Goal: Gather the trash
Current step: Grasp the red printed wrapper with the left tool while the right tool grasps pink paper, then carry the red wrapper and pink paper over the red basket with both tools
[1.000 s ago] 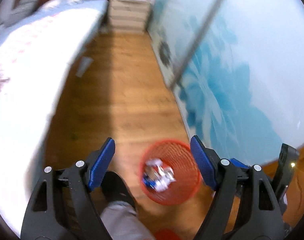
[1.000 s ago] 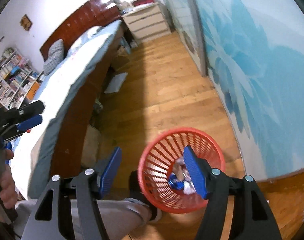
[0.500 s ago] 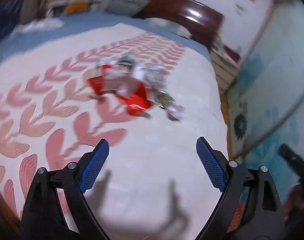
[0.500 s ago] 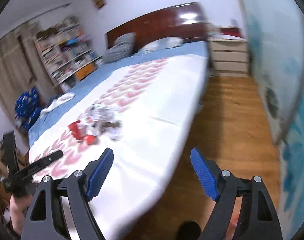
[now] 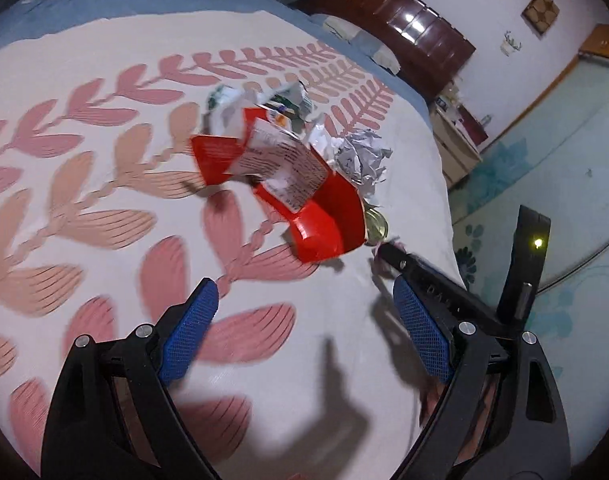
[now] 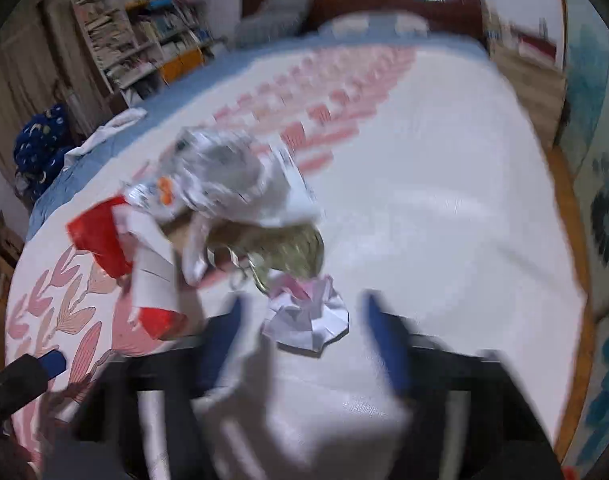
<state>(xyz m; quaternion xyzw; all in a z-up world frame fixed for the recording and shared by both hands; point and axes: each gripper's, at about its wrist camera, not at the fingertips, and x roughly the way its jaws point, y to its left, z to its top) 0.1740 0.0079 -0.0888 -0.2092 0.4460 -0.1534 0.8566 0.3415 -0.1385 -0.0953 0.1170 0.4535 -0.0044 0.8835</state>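
Observation:
A heap of trash lies on the white bedspread (image 5: 104,80) with pink leaves: a torn red carton (image 5: 324,220), a grey crumpled paper ball (image 5: 360,156) and white wrappers (image 5: 232,104). My left gripper (image 5: 304,332) is open and empty, above the bed just short of the carton. My right gripper (image 6: 304,336), blurred, is open with its fingers on either side of a white and pink crumpled paper (image 6: 308,320). The red carton (image 6: 100,236) and a flattened can (image 6: 288,256) lie just beyond it. The right gripper's tip (image 5: 388,252) shows in the left view.
A dark wooden headboard (image 5: 416,28) and pillows stand at the far end of the bed. A bookshelf (image 6: 144,44) is at the back left. A wooden floor (image 6: 572,216) and a blue flowered wall (image 5: 564,160) run along the bed's right side.
Both grippers swung from above the red basket on the floor up to the bed and closed in on the trash heap. The right gripper now straddles the crumpled paper.

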